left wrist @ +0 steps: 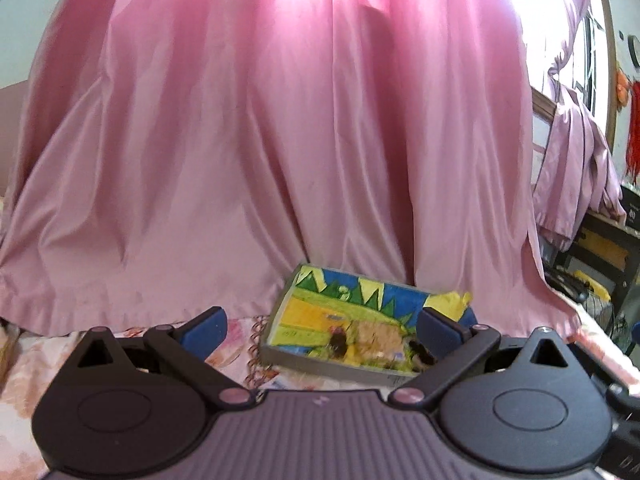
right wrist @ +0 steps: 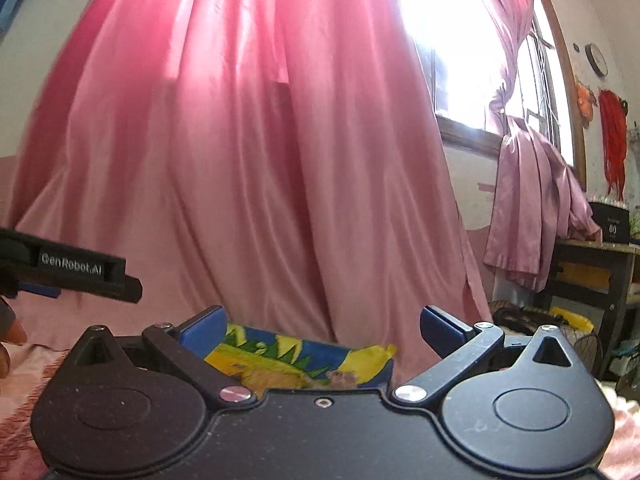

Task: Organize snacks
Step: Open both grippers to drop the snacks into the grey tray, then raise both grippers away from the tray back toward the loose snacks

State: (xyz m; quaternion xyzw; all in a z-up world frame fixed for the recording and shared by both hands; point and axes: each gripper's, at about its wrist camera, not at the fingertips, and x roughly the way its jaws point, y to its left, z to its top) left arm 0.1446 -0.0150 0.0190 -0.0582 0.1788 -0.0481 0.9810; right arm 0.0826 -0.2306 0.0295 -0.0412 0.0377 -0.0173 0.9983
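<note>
A grey tray [left wrist: 320,366] holding colourful snack packets [left wrist: 344,316] in yellow, green and blue lies on the floral cloth in front of the pink curtain. My left gripper [left wrist: 320,322] is open, its blue pads wide apart and above the tray's near side, with nothing between them. In the right wrist view the same packets [right wrist: 296,360] show just beyond my right gripper [right wrist: 322,324], which is also open and empty. The left gripper's body [right wrist: 76,268] juts in at the left edge of that view.
A long pink curtain [left wrist: 280,152] hangs right behind the tray. A bright window [right wrist: 460,48] with a tied-back curtain is at the right. A dark shelf unit [right wrist: 592,276] with clutter stands at the far right. A hand [right wrist: 10,344] shows at the left edge.
</note>
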